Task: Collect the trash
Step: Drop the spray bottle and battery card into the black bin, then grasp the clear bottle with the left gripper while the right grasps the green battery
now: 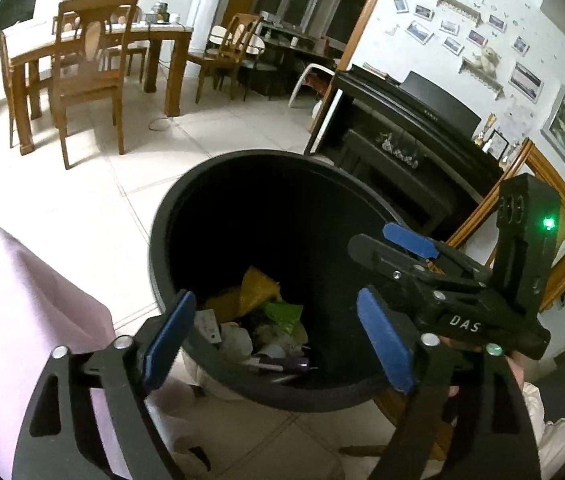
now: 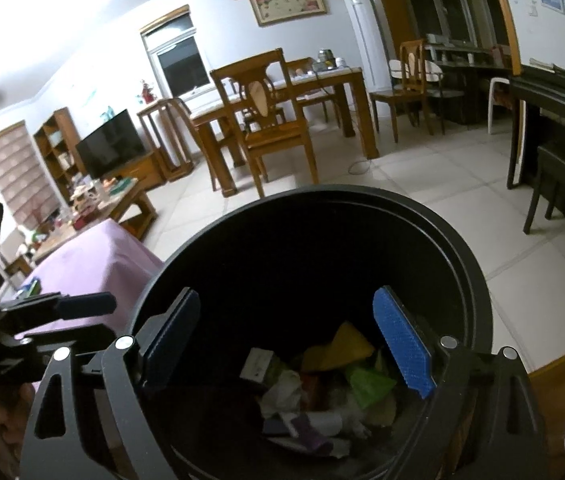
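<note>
Both grippers are held over the mouth of a round black trash bin [image 2: 322, 208] that stands on the pale tiled floor [image 1: 82, 184], beside a surface draped in a lilac cloth [image 2: 94, 256]. The left gripper [image 1: 278, 344] is spread wide with nothing between its blue pads [image 1: 170, 340], and the right gripper [image 2: 302, 344] is likewise released and empty; in the left wrist view the right gripper is seen from the side at the bin's right rim, its jaws parted. The collected trash lies at the bottom of the bin: a yellow wrapper [image 2: 346, 344], a green wrapper [image 2: 366, 384], crumpled white paper [image 2: 286, 392], a small white card [image 2: 256, 364] and something purple [image 2: 310, 436] that cannot be identified. The step in hand is judged to be the drop-off, with both claws already unloaded above the bin. Whether litter remains elsewhere cannot be told from these views, though small items are visible on the lilac cloth's far edge. For the next move, the grippers would need to be lifted clear of the rim without knocking the bin, then turned toward any remaining litter.
</note>
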Motion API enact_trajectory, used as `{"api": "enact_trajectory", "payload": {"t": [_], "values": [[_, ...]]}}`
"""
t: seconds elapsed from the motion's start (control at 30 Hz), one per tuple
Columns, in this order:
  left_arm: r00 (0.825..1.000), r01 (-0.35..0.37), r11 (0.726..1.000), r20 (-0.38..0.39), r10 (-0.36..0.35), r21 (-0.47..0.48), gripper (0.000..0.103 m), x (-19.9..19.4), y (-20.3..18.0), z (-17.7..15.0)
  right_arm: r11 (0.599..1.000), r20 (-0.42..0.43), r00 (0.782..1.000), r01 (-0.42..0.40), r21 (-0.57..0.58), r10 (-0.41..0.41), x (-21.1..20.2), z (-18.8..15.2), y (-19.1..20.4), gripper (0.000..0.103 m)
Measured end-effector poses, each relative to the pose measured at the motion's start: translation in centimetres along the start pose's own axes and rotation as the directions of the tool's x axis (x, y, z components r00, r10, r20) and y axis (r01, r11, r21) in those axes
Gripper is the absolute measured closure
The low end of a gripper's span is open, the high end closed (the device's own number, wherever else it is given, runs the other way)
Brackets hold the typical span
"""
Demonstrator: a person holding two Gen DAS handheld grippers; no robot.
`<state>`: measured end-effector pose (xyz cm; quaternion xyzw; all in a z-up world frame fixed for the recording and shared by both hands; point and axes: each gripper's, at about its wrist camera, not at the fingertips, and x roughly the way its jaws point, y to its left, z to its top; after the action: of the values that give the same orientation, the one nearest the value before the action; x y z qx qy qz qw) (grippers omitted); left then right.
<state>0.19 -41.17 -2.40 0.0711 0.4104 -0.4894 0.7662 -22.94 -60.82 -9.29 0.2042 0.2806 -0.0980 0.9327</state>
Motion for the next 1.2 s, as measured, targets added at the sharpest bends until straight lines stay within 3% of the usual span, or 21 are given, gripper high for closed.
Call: {"api": "enact_trajectory", "payload": {"t": [0.2,0.37,0.57,0.67,0.8,0.87,0.93,1.03,1.13,1.2], "values": [[0.999,-0.039,0.998,0.022,0.041,-0.054,0.015,-2.4,2.2,-1.1,0.999,-0.004,0.999,-0.032,-0.033,0.031,0.2,0.2,2.5,0.012],[0.986,-0.139,0.982,0.071,0.149,-0.127,0.015,-6.7,6.3,-2.8,0.991,-0.027,0.997,-0.078,-0.105,0.076,1.4,0.2,6.8,0.012],[0.936,-0.274,0.926,0.148,0.319,-0.261,0.015,-14.2,13.3,-5.5,0.966,-0.082,0.985,-0.166,-0.198,0.152,3.5,0.3,13.2,0.012],[0.894,-0.344,0.870,0.159,0.418,-0.353,0.015,-18.1,17.6,-7.3,0.944,-0.118,0.973,-0.223,-0.245,0.199,4.5,0.2,17.1,0.013],[0.870,-0.374,0.805,0.127,0.477,-0.461,0.016,-21.3,23.1,-9.2,0.904,-0.183,0.948,-0.306,-0.298,0.260,6.2,-0.2,22.9,0.019],[0.869,-0.385,0.788,0.100,0.485,-0.480,0.026,-21.6,25.0,-9.5,0.883,-0.213,0.934,-0.344,-0.320,0.287,6.9,-0.4,25.8,0.020],[0.883,-0.377,0.775,0.056,0.466,-0.508,0.043,-21.3,27.7,-9.8,0.862,-0.241,0.921,-0.376,-0.341,0.306,7.7,-0.5,28.5,0.025],[0.894,-0.378,0.771,0.015,0.448,-0.512,0.055,-20.4,30.0,-9.7,0.826,-0.276,0.905,-0.413,-0.383,0.325,9.0,-0.8,33.1,0.027],[0.899,-0.365,0.772,0.019,0.437,-0.520,0.074,-20.2,31.2,-10.1,0.800,-0.304,0.893,-0.438,-0.410,0.333,9.9,-1.0,36.8,0.030],[0.902,-0.342,0.769,0.041,0.430,-0.540,0.080,-20.6,31.8,-10.7,0.781,-0.326,0.886,-0.451,-0.432,0.331,11.0,-1.2,39.4,0.031]]}}
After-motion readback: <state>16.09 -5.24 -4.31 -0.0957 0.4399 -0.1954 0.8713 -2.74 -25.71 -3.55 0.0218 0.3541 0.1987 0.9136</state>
